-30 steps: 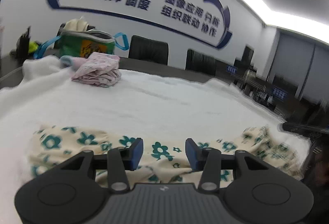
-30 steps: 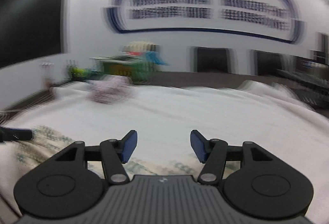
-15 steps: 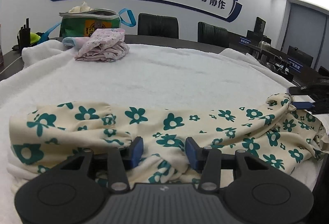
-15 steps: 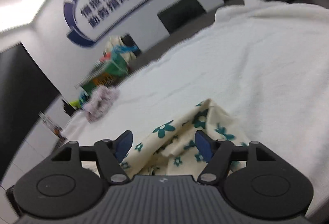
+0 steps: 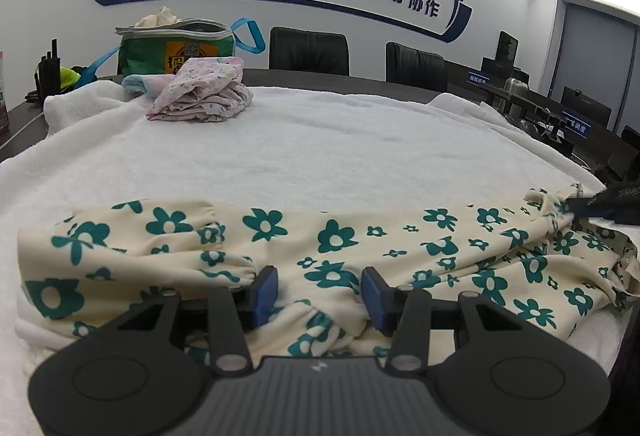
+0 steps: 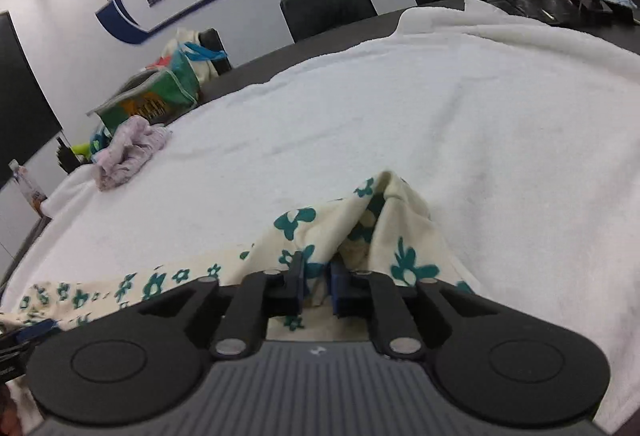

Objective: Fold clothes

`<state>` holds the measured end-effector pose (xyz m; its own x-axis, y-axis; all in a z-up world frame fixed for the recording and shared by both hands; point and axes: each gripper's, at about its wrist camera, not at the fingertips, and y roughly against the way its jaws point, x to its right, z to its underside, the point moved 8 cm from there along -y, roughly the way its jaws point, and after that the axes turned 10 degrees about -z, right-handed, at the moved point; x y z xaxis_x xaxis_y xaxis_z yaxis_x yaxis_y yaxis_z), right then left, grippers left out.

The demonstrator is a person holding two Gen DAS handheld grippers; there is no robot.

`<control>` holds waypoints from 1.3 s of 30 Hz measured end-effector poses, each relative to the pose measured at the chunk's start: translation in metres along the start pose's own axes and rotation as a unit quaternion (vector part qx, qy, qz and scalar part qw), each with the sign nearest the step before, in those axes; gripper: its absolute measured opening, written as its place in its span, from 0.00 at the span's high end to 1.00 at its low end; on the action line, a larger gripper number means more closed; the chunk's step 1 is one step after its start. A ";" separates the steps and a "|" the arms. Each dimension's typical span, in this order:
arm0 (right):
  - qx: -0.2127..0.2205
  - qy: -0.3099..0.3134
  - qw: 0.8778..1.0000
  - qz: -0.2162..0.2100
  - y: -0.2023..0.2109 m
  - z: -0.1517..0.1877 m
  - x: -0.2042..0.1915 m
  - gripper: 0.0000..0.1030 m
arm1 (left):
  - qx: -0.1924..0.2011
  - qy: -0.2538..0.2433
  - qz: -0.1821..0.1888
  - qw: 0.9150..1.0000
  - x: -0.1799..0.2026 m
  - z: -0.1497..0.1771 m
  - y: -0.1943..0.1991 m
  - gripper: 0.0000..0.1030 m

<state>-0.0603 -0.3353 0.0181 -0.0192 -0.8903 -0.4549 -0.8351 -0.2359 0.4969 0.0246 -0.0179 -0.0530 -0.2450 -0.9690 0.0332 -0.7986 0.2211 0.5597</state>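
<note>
A cream garment with teal flowers (image 5: 320, 248) lies stretched along the near edge of the white towel-covered table (image 5: 320, 156). My left gripper (image 5: 318, 294) is open, its blue pads either side of a bunched fold near the garment's middle. My right gripper (image 6: 316, 286) is shut on the garment's right end (image 6: 384, 236), which rises in a peak above the jaws. The right gripper also shows at the right edge of the left wrist view (image 5: 604, 202).
A folded pink floral garment (image 5: 204, 96) lies at the far left of the towel, with a green bag (image 5: 176, 48) behind it. Black office chairs (image 5: 308, 50) stand along the far side. Desks with monitors (image 5: 560, 108) are at the right.
My right gripper has closed on the right end of the floral garment. My left gripper has come down closer over the garment's middle and stays open.
</note>
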 end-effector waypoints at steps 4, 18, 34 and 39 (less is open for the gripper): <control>0.062 0.089 0.994 0.013 0.060 -0.020 -0.013 0.50 | 0.000 0.000 0.000 1.000 0.000 0.000 0.000 0.57; -0.037 0.394 0.917 -0.047 0.091 0.043 -0.081 0.24 | 0.001 0.001 0.000 1.000 0.000 0.000 -0.001 0.57; -0.078 0.460 0.883 -0.058 0.097 0.070 -0.084 0.13 | 0.001 0.002 0.000 1.000 0.000 0.001 0.000 0.57; -0.072 0.463 0.882 -0.046 0.098 0.066 -0.082 0.05 | 0.001 0.002 0.000 1.000 0.000 0.001 0.000 0.57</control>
<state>-0.1774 -0.2598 0.0554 0.5581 -0.7856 0.2672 -0.7295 -0.3111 0.6091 0.0243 -0.0175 -0.0538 -0.2427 -0.9694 0.0369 -0.7997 0.2214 0.5581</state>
